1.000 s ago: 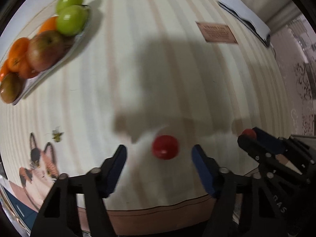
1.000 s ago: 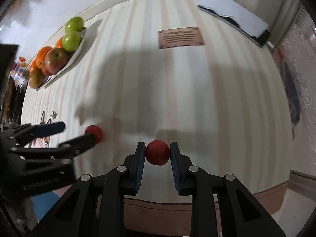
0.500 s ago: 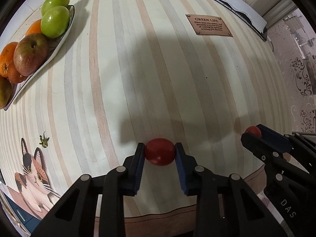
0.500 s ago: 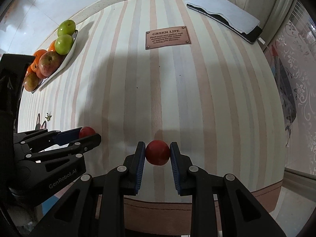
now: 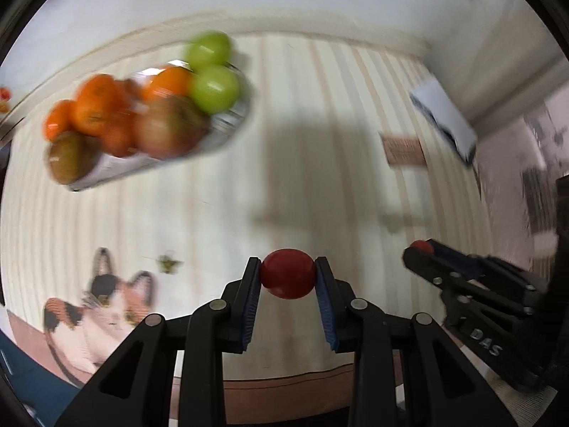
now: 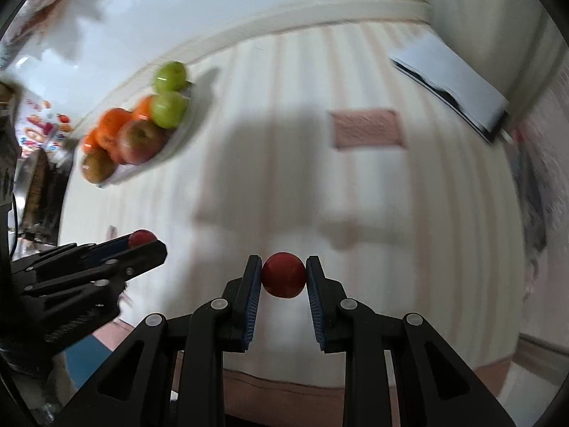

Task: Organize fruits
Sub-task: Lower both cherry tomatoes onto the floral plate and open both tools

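My left gripper point(image 5: 287, 274) is shut on a small red fruit point(image 5: 287, 279) and holds it above the striped tablecloth. My right gripper point(image 6: 283, 273) is shut on a second small red fruit point(image 6: 283, 274), also lifted. Each gripper shows in the other's view: the right one point(image 5: 423, 249) at the right edge, the left one point(image 6: 145, 242) at the left. A white fruit plate point(image 5: 227, 126) at the far left holds green apples point(image 5: 213, 87), oranges point(image 5: 96, 106) and reddish apples point(image 5: 167, 128); it also shows in the right wrist view point(image 6: 167, 149).
A brown label patch point(image 6: 366, 128) lies on the cloth at centre right. A white and dark folded item point(image 6: 451, 78) lies at the far right corner by the wall. A cat picture point(image 5: 103, 306) is printed near the cloth's front left edge.
The left gripper closed on its red fruit a second ago. Both grippers have since lifted and tilted up with their fruits; the plate now appears nearer and more central.
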Demonstrator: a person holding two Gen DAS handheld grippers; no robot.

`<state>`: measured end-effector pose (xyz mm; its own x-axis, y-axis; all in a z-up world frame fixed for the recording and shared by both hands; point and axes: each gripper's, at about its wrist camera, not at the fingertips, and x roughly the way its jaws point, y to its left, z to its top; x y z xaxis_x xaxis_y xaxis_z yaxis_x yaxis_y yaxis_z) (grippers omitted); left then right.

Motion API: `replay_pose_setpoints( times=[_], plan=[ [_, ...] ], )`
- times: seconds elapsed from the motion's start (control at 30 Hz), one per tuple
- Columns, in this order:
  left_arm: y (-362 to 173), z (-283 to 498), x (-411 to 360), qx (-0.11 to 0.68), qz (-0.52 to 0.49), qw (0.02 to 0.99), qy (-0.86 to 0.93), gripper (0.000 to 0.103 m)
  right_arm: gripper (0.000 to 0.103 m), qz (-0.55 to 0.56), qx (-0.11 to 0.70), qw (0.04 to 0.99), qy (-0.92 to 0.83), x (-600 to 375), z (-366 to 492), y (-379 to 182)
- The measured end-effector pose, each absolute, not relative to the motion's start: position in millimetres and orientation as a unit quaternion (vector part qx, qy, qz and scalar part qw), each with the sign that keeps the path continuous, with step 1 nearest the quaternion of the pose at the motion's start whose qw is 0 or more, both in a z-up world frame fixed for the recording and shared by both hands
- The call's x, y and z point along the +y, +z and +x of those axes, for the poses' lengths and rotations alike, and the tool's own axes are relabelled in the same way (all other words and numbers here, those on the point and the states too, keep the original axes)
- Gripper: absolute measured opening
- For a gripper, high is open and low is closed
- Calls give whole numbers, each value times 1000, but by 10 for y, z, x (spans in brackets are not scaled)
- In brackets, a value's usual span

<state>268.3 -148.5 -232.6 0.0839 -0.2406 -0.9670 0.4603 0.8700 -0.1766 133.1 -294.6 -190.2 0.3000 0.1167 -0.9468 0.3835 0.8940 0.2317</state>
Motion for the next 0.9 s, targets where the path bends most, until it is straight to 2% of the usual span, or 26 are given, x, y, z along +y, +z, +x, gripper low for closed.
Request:
replay_pose_setpoints(
  times=[0.13,0.27,0.47,0.77,0.8,0.87,0.9],
  plan=[
    [-2121,2944,-1090,619,60,754,-211,28,28,234,574,784,-38,-2678,1801,-1867],
    [-2125,3365,-760,616,44,768,-171,28,28,312,558,769,-4,-2596,2313,-1985],
    [-2426,3917,-481,641,17,755,-134,28,28,405,548,732,-1,-2639,2934,-2304],
    [-2883,4318,-364,691,-6,714,-116,28,28,414,575,706,-16,-2589,3259,-2600],
    [-2913,4329,-367,694,-7,710,-117,28,30,415,577,703,-17,-2580,3274,-2621],
    [-2951,4340,-348,700,-15,704,-116,32,45,416,580,700,-18,-2566,3294,-2651],
    [-2953,4335,-337,702,-21,702,-116,34,61,415,580,701,-22,-2557,3295,-2652]
  ],
)
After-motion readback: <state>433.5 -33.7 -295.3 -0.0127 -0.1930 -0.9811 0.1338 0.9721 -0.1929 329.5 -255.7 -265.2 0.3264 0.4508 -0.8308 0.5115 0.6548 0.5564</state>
